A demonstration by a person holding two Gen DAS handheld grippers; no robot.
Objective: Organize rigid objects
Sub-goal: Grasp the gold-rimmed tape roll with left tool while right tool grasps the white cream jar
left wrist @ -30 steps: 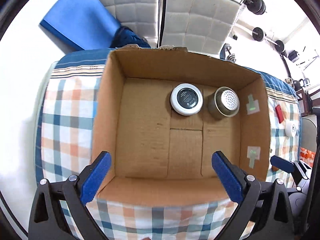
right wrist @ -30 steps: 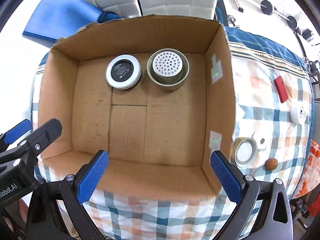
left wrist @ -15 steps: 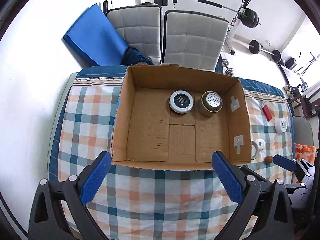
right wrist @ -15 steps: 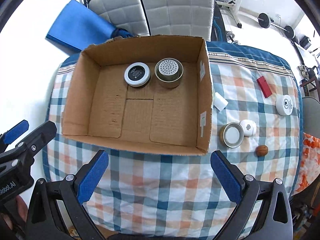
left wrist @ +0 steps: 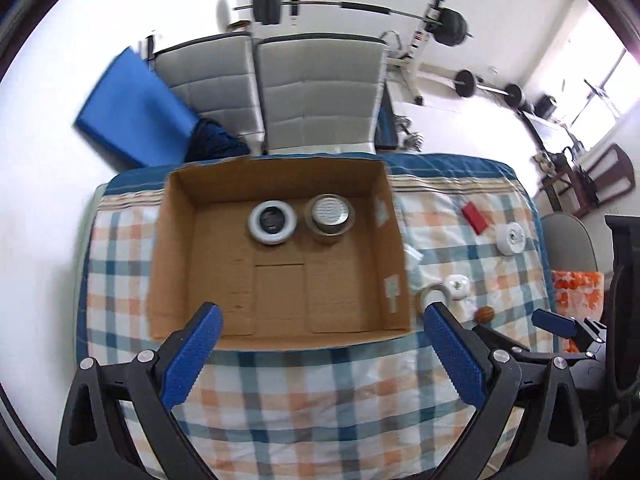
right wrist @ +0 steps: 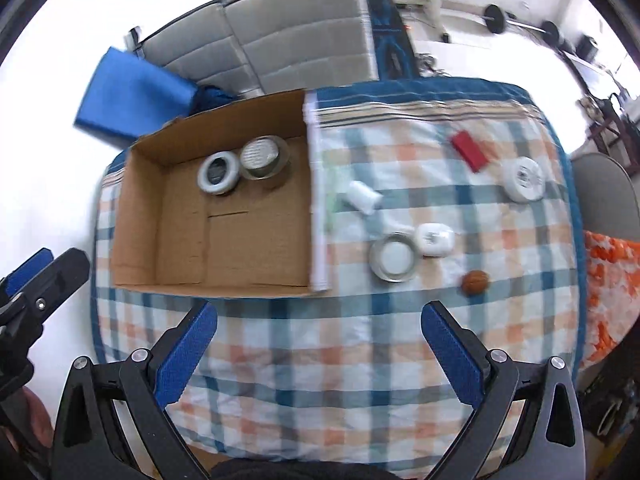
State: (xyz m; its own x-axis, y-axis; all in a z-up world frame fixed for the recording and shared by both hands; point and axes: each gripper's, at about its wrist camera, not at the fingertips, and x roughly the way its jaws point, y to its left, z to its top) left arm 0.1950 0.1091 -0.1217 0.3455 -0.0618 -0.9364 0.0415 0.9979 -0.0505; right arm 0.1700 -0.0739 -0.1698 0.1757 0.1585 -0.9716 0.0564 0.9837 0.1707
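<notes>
An open cardboard box [left wrist: 172, 264] [right wrist: 136, 216] sits on the checked cloth at the left. Inside it at the back stand a white-rimmed black tin [left wrist: 273, 222] [right wrist: 218, 172] and a metal shaker jar [left wrist: 330, 218] [right wrist: 264, 156]. To the right of the box lie a red block [right wrist: 469, 150], a white round disc [right wrist: 523, 179], a white cylinder [right wrist: 363, 198], a metal lid [right wrist: 393, 257], a white case [right wrist: 434, 239] and a small brown ball [right wrist: 475, 281]. My left gripper [left wrist: 320, 356] is open, high above the box's near edge. My right gripper [right wrist: 318, 356] is open, empty, above the cloth's near part.
The checked cloth [right wrist: 360, 360] covers a table with free cloth in front of the box. Behind stand two grey padded chairs [left wrist: 316, 96], a blue mat [left wrist: 132, 116] and barbell weights [left wrist: 348, 4]. An orange patterned cloth [right wrist: 608, 280] lies at the far right.
Both grippers have pulled up and back from the box, which now looks much smaller. The right view has swung right, bringing the loose objects on the cloth towards the middle.
</notes>
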